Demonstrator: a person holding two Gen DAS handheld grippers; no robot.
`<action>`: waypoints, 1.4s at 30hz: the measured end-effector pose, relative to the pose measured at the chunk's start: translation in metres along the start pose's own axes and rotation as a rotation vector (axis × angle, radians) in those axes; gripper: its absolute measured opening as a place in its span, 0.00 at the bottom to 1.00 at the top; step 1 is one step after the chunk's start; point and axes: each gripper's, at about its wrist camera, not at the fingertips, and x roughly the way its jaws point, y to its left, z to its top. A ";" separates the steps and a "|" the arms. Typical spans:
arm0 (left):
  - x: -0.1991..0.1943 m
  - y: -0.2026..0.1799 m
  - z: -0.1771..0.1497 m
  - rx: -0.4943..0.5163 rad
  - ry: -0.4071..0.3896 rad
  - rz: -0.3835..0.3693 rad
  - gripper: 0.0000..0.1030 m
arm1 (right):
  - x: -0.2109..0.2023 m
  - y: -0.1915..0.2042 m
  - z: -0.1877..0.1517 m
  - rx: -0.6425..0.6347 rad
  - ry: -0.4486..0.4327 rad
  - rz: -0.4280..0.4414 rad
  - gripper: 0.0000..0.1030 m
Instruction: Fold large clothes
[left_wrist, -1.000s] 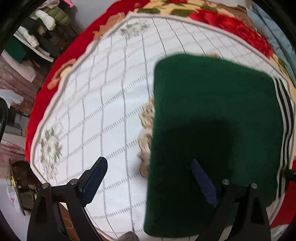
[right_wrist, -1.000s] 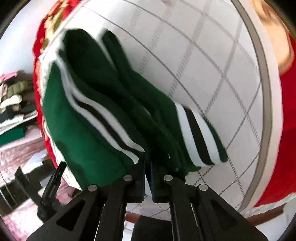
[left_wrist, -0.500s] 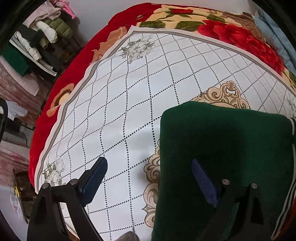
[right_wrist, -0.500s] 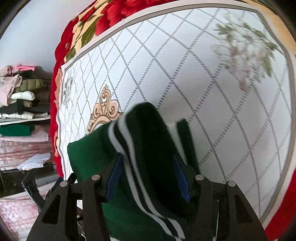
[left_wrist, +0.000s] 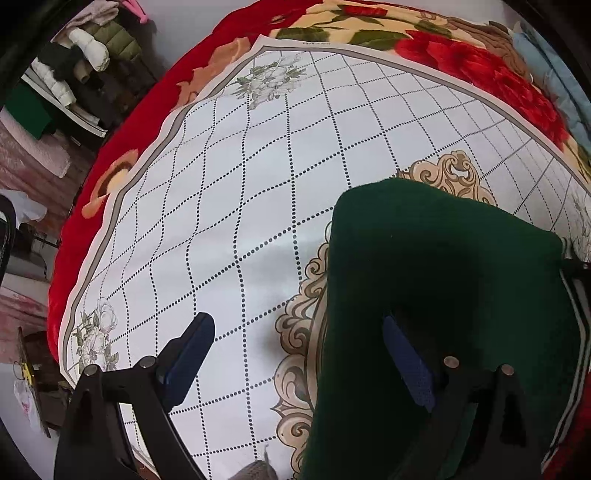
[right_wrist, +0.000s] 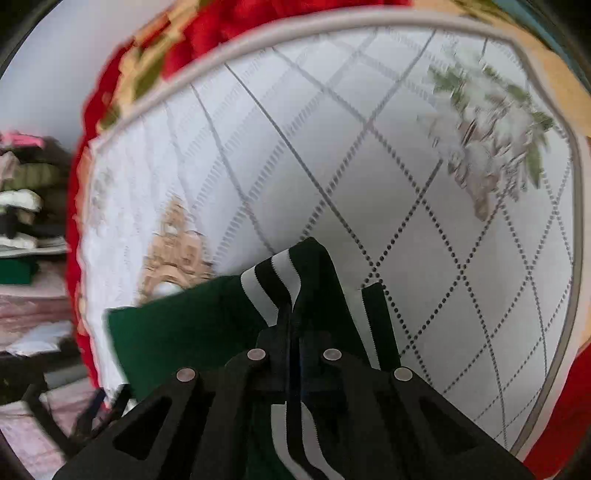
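**Folded green garment on a patterned cloth, seen from both wrist cameras**

Left wrist view. The left gripper (left_wrist: 299, 350) stands with its two fingers spread wide and grasping nothing; their blue pads (left_wrist: 186, 354) sit at about 7 and 5 o'clock in the frame. The folded green garment (left_wrist: 436, 295) fills the 4 o'clock quarter of the view and lies flat on the white cloth (left_wrist: 258, 177), which bears a dotted diamond grid. The right-hand finger hangs over the garment, the left-hand one over bare cloth. A beige scroll ornament (left_wrist: 448, 175) printed on the cloth shows past the garment's far edge toward 1 o'clock, and more of it runs along the garment's left edge. Under the cloth lies a red floral blanket (left_wrist: 461, 59), visible from 9 through 2 o'clock. A stack of clothes (left_wrist: 85, 55) sits on shelving at 10 o'clock.

Right wrist view. This frame is motion-blurred. The right gripper (right_wrist: 293, 332) has its fingers clenched together on a striped edge (right_wrist: 280, 280) of the green garment, where white and black bands run side by side; the fabric rises from between the fingers toward 12 o'clock. How much fabric lies in the grasp cannot be told, possibly several layers. The green body spreads toward 8 o'clock over the white cloth.
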 end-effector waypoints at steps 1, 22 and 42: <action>-0.002 0.001 0.000 0.002 0.000 0.005 0.90 | 0.002 -0.003 0.003 0.022 0.021 0.023 0.03; -0.022 0.000 -0.097 0.077 0.083 0.104 0.90 | -0.005 -0.125 -0.165 0.340 0.245 0.263 0.13; -0.004 -0.018 -0.024 0.091 -0.031 0.108 0.98 | -0.079 -0.086 -0.105 0.098 0.021 -0.085 0.36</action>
